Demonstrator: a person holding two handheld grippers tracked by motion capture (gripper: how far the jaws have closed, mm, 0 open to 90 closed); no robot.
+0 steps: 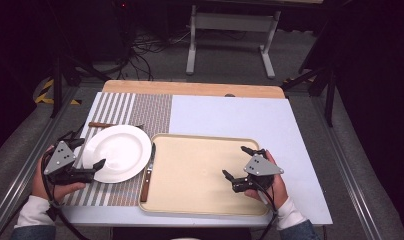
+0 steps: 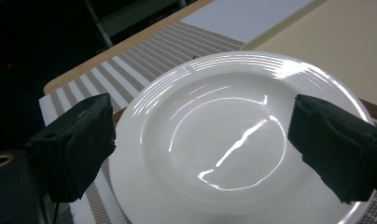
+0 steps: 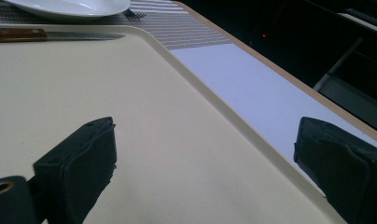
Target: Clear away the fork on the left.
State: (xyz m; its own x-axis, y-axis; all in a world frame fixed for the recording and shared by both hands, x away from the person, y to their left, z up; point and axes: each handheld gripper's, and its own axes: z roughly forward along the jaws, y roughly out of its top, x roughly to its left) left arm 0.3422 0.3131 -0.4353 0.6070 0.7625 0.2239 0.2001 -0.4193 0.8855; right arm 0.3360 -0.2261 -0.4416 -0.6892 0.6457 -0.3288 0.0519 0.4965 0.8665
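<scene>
Left tool [image 1: 89, 155] jaws spread wide, holding nothing, hovering at the near-left edge of the plate [image 1: 117, 152]. In the left gripper view the plate [image 2: 233, 140] sits between the two black jaws, which flank its rim on either side; can't tell if either jaw touches it. Plate is white, empty, upright on the striped mat [image 1: 135, 107] on the left part of the desk [image 1: 240, 112].

Right tool [image 1: 238, 162] also wide open, empty, over the right part of the tray [image 1: 200, 175]. Right gripper view: the left jaw is above the bare tray [image 3: 84, 84] surface, the right jaw is out past the tray's rim, over the white desk [image 3: 242, 88] cover.

Knife [image 1: 148, 172] with wooden handle lies along the tray's left edge, handle near, blade far, just beside the plate. Same knife [image 3: 46, 35] shows at the tray's rim in the right gripper view, the plate [image 3: 70, 7] beyond it. A fork [image 1: 112, 124] lies on the mat just past the plate's far rim, partly hidden; tines [image 3: 135, 15] peek out beside the plate.

Tray is beige, bare apart from the knife, near-centre of the desk, touching or overlapping the mat's right edge. The two tools are well apart.
</scene>
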